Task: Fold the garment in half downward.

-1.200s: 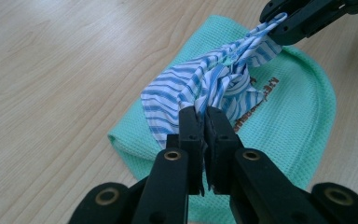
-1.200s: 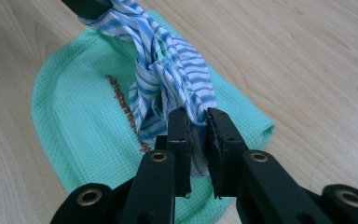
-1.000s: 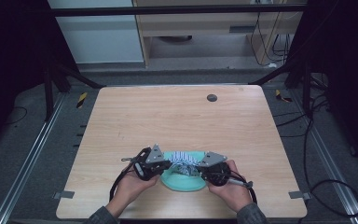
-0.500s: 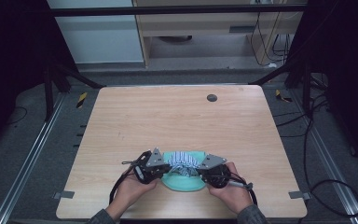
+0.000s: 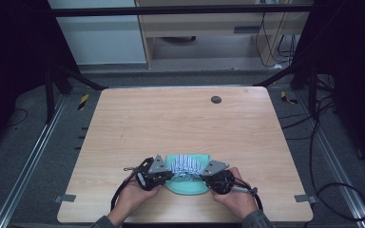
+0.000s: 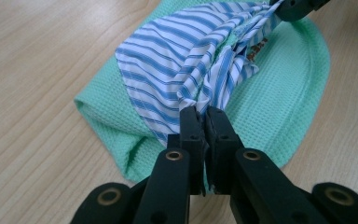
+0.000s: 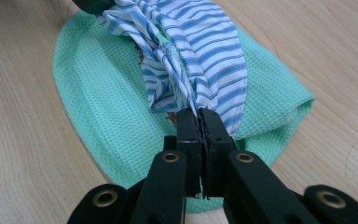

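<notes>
I've got the striped cloth (image 5: 186, 166) pinched at both ends, stretched just above the green towel (image 5: 186, 186) at the table's (image 5: 180, 123) six o'clock edge. My left gripper (image 6: 201, 114) is clamped on the bunched end nearest it, jaws pressed together on the fabric; my right gripper (image 7: 199, 114) is clamped the same way on the opposite end. Over in the left gripper view, the other gripper bites in at one o'clock. To do this well, I reckon: keep tension even, move both hands together, and lower it centred on the towel so no edge spills onto bare wood.
</notes>
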